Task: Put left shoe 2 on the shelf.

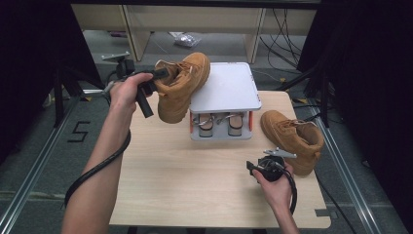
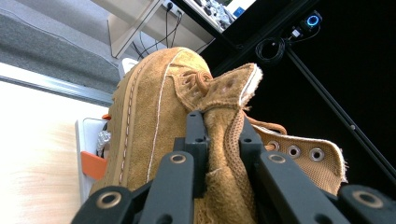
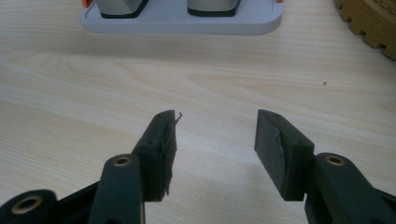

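A tan suede shoe (image 1: 181, 85) hangs in the air at the left of the grey two-level rack (image 1: 226, 87), its toe over the rack's top plate. My left gripper (image 1: 158, 75) is shut on that shoe's collar; in the left gripper view the jaws pinch the tan shoe's (image 2: 154, 116) collar and mesh lining by the tongue. A second tan shoe (image 1: 293, 139) lies on the table at the right of the rack. My right gripper (image 3: 215, 140) stands open just above the wooden table, with nothing between its fingers, close to the second shoe's sole (image 3: 369, 23).
The rack's lower level holds two grey blocks (image 1: 220, 124) and orange side posts. The rack's base (image 3: 182, 21) lies ahead of the right gripper. The wooden table (image 1: 195, 175) has bare room in front. Dark curtains and metal rails flank the table.
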Demonstrator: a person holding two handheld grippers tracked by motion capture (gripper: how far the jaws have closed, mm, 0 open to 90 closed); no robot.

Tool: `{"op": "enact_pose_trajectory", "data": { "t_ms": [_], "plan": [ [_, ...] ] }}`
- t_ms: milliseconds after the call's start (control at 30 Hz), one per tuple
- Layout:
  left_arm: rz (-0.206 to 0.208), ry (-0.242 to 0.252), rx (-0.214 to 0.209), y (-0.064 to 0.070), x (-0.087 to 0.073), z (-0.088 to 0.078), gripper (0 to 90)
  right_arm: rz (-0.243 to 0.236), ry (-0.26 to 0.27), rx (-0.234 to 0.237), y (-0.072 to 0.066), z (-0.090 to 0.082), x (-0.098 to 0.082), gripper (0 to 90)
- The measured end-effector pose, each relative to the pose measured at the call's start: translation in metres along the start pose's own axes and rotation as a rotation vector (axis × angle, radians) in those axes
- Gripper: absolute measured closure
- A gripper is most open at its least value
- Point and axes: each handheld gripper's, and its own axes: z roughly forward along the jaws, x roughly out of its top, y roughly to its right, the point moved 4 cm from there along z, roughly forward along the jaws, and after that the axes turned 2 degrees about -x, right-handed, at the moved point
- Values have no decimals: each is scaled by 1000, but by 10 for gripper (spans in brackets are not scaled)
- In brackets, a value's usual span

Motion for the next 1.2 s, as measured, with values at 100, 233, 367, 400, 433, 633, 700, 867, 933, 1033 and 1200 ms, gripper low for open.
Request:
{"op": "enact_pose_trajectory", "data": {
  "t_ms": [100,233,367,400,433,633,700,867,933,1033,1200],
  "plan": [
    [-2,-5,7,2,1,6,800,5,-5,1,0,1,-1,492],
    [-5,-11,14,5,2,14,800,0,2,6,-1,3,-1,491],
    [-3,-13,17,8,3,22,799,2,5,6,-1,3,-1,491],
    [-4,-15,17,9,3,25,799,-2,6,6,-1,3,-1,492],
    [-5,-16,19,9,4,26,799,-2,-8,-4,0,2,-1,491],
    [-5,-18,33,13,4,38,797,16,-14,-14,-1,2,-1,492],
    [-3,-20,38,13,3,41,796,8,-17,-15,0,2,-2,491],
    [-18,-16,41,13,0,50,794,10,-23,-10,0,3,-3,491],
    [-24,-15,42,14,0,53,790,-30,-17,-17,3,3,-3,491],
    [-18,-9,44,14,0,57,775,-29,-16,-8,2,4,-3,490],
    [25,2,41,15,1,65,728,-21,-19,6,1,6,-4,489]
  ]
}}
